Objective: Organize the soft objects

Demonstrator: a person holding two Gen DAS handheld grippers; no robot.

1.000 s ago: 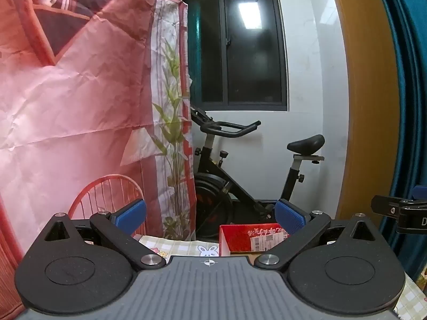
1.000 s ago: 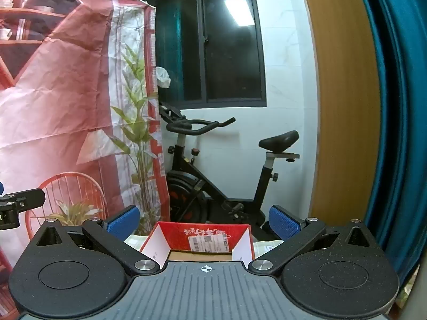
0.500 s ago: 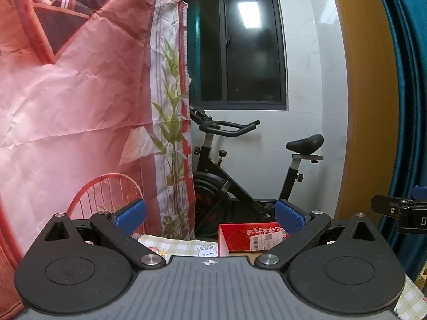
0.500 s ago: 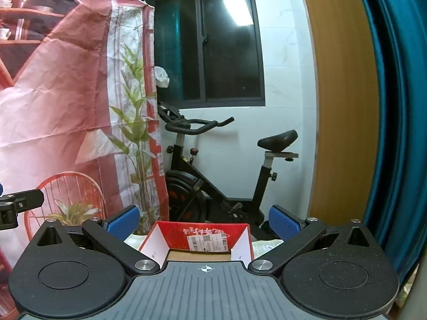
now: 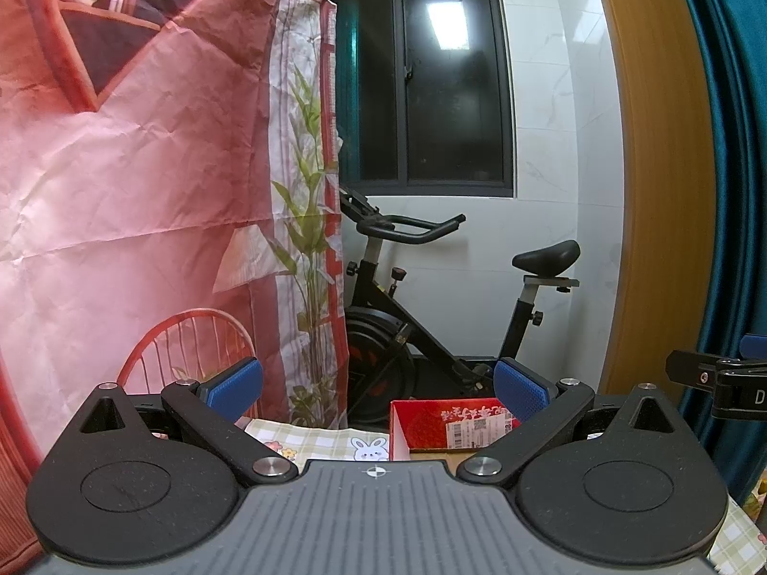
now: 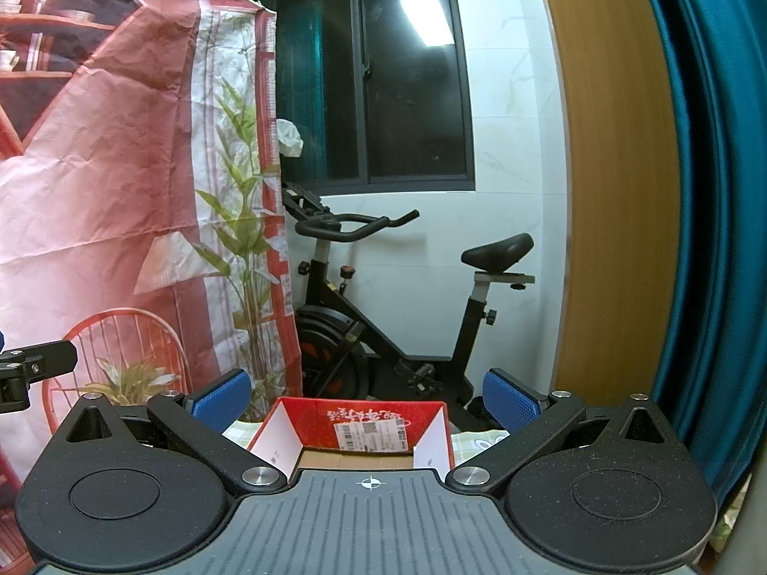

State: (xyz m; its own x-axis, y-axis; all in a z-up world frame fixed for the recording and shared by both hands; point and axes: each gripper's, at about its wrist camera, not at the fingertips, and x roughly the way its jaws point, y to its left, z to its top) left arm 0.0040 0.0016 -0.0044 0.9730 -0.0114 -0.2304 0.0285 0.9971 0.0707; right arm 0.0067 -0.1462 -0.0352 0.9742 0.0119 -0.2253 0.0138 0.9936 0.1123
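Observation:
An open red cardboard box (image 6: 354,424) stands on a table with a checked bunny-print cloth (image 5: 331,443); the box also shows in the left wrist view (image 5: 450,424). No soft object is in view. My left gripper (image 5: 376,390) is open and empty, held level above the cloth, left of the box. My right gripper (image 6: 366,390) is open and empty, directly in front of the box. The right gripper's tip shows at the right edge of the left wrist view (image 5: 719,378).
A black exercise bike (image 6: 383,297) stands against the white wall under a dark window. A red printed backdrop sheet (image 5: 144,191) hangs at the left. A wooden panel (image 6: 613,191) and teal curtain (image 6: 709,191) are at the right.

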